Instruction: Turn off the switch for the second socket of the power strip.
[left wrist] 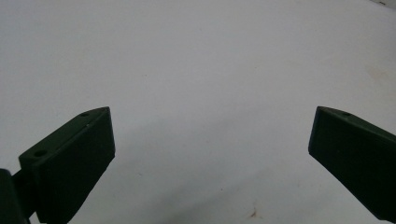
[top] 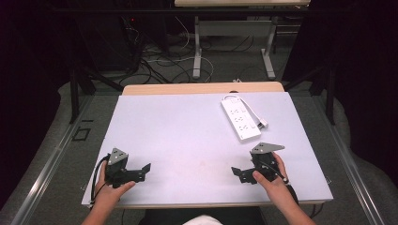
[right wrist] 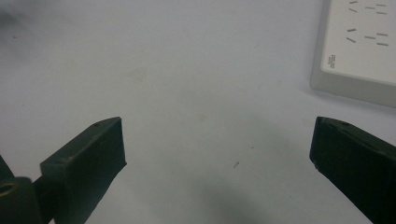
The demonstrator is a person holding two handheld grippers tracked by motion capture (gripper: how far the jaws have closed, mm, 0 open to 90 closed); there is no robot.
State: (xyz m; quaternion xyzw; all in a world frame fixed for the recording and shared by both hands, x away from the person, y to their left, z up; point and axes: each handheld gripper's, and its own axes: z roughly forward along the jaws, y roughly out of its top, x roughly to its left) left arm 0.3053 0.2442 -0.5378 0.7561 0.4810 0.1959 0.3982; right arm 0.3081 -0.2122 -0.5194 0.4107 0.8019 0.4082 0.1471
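On the table's (top: 187, 136) pale matte sheet, toward the far right, lies a white power strip (top: 240, 119), a long flat plastic bar with rounded corners, set at a slant. Its white cord (top: 255, 112) loops around the far end and runs down the right side to a plug just beside the bar. Rows of thin socket slots mark its top face.

Near the front edge, the left gripper (top: 146, 167) sits at the left, held by the left hand (top: 112, 190), its black jaws pointing toward the middle of the table. A grey three-cornered plate tops it and a black cable curves off behind. The right gripper (top: 234, 170) sits at the right in the right hand (top: 272, 180), jaws pointing inward toward the other, well apart from it.

From the left gripper view, the left gripper (left wrist: 212, 126) has its blocky, flat-faced jaws spread wide over bare sheet, which shows faint brownish smudges. From the right gripper view, the right gripper (right wrist: 218, 135) likewise has its jaws spread wide with nothing between them; the strip's (right wrist: 359, 46) smooth white corner lies up and to the right, near one jaw but apart from it.

Beyond the sheet a wooden table edge shows, then grey floor with tangled cables (top: 159, 61).
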